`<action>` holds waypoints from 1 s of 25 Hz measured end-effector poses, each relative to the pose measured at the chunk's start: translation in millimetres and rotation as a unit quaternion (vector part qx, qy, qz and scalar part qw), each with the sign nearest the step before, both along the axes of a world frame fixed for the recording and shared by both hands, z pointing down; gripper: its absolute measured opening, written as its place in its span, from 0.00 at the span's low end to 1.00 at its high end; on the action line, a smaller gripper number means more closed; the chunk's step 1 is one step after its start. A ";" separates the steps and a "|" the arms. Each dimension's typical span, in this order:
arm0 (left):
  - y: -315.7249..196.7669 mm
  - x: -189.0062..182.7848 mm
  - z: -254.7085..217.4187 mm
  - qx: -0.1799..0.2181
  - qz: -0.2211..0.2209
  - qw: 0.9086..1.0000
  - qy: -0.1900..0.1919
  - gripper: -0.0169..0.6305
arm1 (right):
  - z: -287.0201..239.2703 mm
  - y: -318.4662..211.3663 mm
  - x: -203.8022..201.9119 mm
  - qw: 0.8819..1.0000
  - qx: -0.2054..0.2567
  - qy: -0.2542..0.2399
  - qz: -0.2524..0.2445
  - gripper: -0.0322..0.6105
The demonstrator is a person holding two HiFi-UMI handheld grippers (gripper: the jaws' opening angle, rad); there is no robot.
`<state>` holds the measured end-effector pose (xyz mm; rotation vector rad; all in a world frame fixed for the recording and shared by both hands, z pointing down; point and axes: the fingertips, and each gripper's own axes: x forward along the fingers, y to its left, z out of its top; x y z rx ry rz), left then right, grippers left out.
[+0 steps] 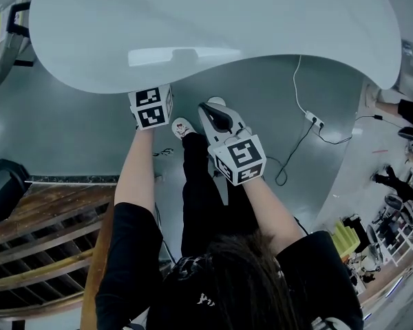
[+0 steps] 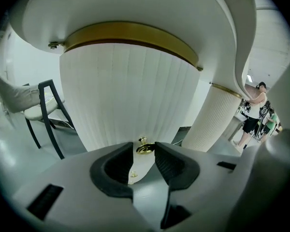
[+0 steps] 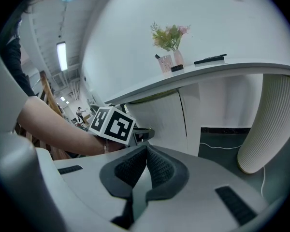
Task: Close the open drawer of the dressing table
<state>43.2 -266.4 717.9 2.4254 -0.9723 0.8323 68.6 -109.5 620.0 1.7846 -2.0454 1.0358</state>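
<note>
Brass knob (image 2: 145, 150) of the fluted white drawer (image 2: 125, 95) sits between the left gripper's (image 2: 144, 153) parted jaws, ungripped. Drawer under the tabletop (image 1: 213, 26) looks flush, so closing seems done. Right gripper (image 3: 146, 149) pinched together, empty.

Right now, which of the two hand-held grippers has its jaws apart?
The left hand-held gripper: its jaws stand apart at the gold knob; the right hand-held gripper has them together.

A white curved counter (image 1: 213, 26) carries a small vase of flowers (image 3: 176, 57) and a slim dark object (image 3: 210, 59). A white cable (image 1: 294, 84) lies on the grey floor (image 1: 62, 129).
</note>
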 end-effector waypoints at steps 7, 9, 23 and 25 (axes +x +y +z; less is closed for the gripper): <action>3.8 1.4 -3.4 -0.016 -0.009 1.000 0.007 0.27 | -5.0 9.9 2.8 1.000 0.001 -0.001 -0.002 0.09; 5.8 0.0 -5.0 -0.024 -0.019 0.999 0.013 0.33 | -7.6 12.5 3.0 1.000 0.004 -0.005 -0.001 0.09; 90.0 -14.7 -29.8 -0.066 0.004 0.998 -0.006 0.37 | -33.9 44.4 10.4 0.999 0.023 -0.015 0.042 0.09; 101.7 -17.5 -41.4 -0.067 0.009 0.998 0.002 0.37 | -39.3 47.8 9.5 0.999 0.026 -0.017 0.045 0.09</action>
